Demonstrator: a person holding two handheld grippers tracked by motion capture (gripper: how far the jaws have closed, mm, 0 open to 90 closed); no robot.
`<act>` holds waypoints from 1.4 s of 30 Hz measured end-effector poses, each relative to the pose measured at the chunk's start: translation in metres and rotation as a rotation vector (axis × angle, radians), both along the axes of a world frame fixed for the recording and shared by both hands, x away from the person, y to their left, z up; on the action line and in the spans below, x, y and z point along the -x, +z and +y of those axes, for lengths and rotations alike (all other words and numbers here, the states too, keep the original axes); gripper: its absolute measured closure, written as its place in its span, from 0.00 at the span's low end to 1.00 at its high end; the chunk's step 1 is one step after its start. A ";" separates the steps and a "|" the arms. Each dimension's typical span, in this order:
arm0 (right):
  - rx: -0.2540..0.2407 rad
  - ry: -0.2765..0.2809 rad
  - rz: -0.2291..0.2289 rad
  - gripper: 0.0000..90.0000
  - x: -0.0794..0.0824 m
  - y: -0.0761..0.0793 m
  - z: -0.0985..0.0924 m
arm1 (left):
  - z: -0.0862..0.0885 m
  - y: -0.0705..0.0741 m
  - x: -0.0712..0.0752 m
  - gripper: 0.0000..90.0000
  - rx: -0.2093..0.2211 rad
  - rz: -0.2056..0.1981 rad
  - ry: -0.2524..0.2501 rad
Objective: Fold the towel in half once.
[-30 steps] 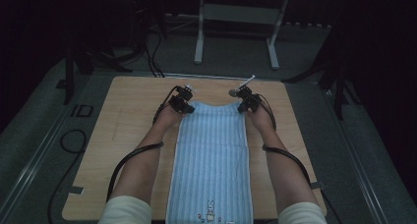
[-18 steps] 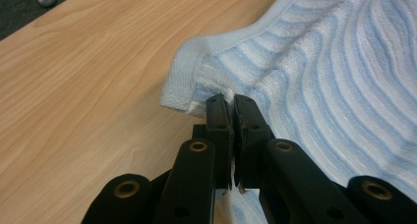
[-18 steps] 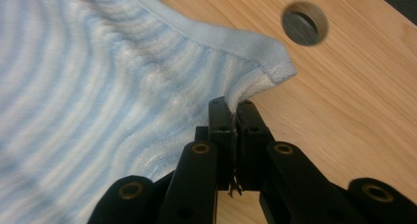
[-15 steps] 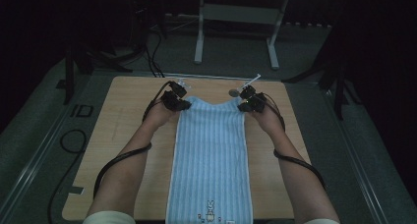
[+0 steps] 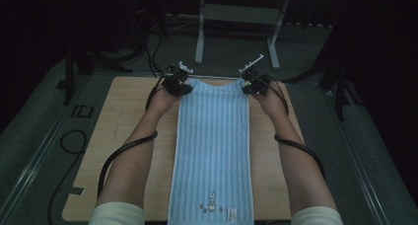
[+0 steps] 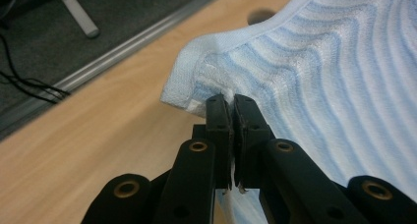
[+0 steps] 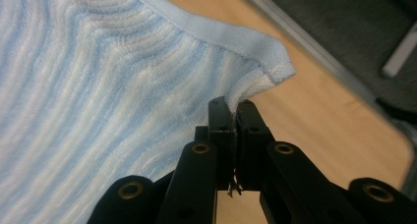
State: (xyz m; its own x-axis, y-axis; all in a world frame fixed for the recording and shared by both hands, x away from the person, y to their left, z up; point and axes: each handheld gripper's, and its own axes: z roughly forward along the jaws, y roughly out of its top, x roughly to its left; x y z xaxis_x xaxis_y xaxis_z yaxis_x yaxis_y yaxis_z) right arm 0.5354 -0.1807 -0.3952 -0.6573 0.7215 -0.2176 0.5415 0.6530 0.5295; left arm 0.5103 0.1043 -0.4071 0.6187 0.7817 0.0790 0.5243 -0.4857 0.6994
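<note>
Since the soft, light blue-and-white striped terry towel (image 5: pixel 213 146) drapes limply, each tool, left (image 6: pixel 231 100) and right (image 7: pixel 234 105), stays clenched on a 12 o'clock corner above the wooden bench (image 5: pixel 128 116).

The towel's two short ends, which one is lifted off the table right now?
The far end of the towel, where the left gripper and right gripper each pinch a corner. The near end, with the small embroidered figure, lies flat on the table.

Bare strips of light wooden desk (image 5: pixel 123 121) open on both sides of long blue-and-white striped towel (image 5: pixel 213 146), free for passing. Blocked down the middle by that towel. Beyond far desk edge, grey metal stand legs (image 5: pixel 199 47) and black cables (image 5: pixel 153 52) on floor.
</note>
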 end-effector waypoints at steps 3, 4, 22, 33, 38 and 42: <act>-0.018 -0.004 -0.031 0.97 -0.002 0.014 0.001 | 0.003 0.014 0.000 0.97 0.011 -0.040 0.002; -0.026 -0.005 -0.038 0.97 -0.001 0.018 0.001 | 0.005 0.016 0.001 0.97 0.015 -0.037 0.002; -0.039 0.118 0.066 0.97 0.052 -0.063 -0.001 | 0.015 -0.045 0.056 0.96 0.077 0.080 -0.113; -0.081 0.147 0.208 0.90 0.104 -0.112 -0.019 | 0.009 -0.106 0.110 0.94 0.056 0.262 -0.181; -0.109 0.121 0.256 0.83 0.116 -0.127 -0.033 | 0.017 -0.121 0.118 0.89 0.070 0.298 -0.162; -0.107 0.113 0.256 0.68 0.120 -0.120 -0.049 | 0.031 -0.116 0.121 0.72 0.065 0.319 -0.142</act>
